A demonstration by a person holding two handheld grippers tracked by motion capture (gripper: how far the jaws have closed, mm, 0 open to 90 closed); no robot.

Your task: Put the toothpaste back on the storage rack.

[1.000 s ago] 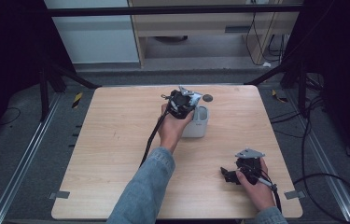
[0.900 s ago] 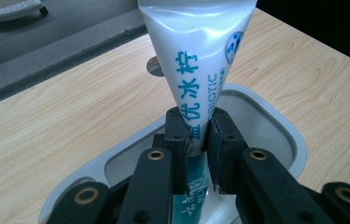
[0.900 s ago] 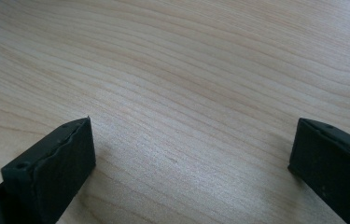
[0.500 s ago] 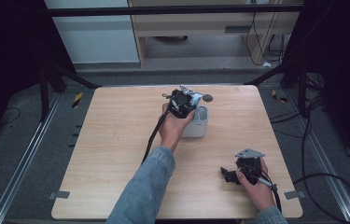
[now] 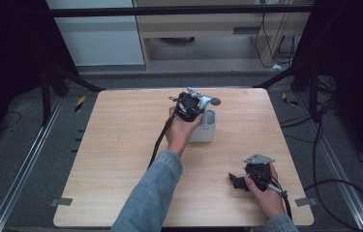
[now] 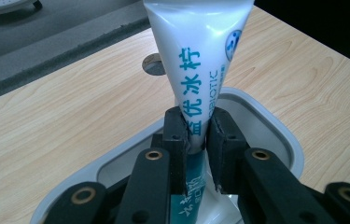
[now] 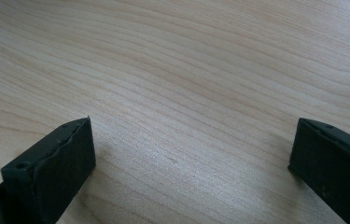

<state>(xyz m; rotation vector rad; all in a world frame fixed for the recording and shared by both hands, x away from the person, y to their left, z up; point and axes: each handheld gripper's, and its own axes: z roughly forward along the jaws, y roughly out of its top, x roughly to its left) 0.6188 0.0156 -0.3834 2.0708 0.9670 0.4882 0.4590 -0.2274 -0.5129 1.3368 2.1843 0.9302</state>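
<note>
over the white cup (image 5: pixel 209 131), a tube going in

left gripper (image 6: pixel 196 135) is clamped on the toothpaste tube (image 6: pixel 196 56), its lower end inside the cup; let go while it leans and the tube may tip the light cup over. right gripper (image 5: pixel 241 181) rests wide apart, holding nothing, on the table (image 5: pixel 121 145).
</note>
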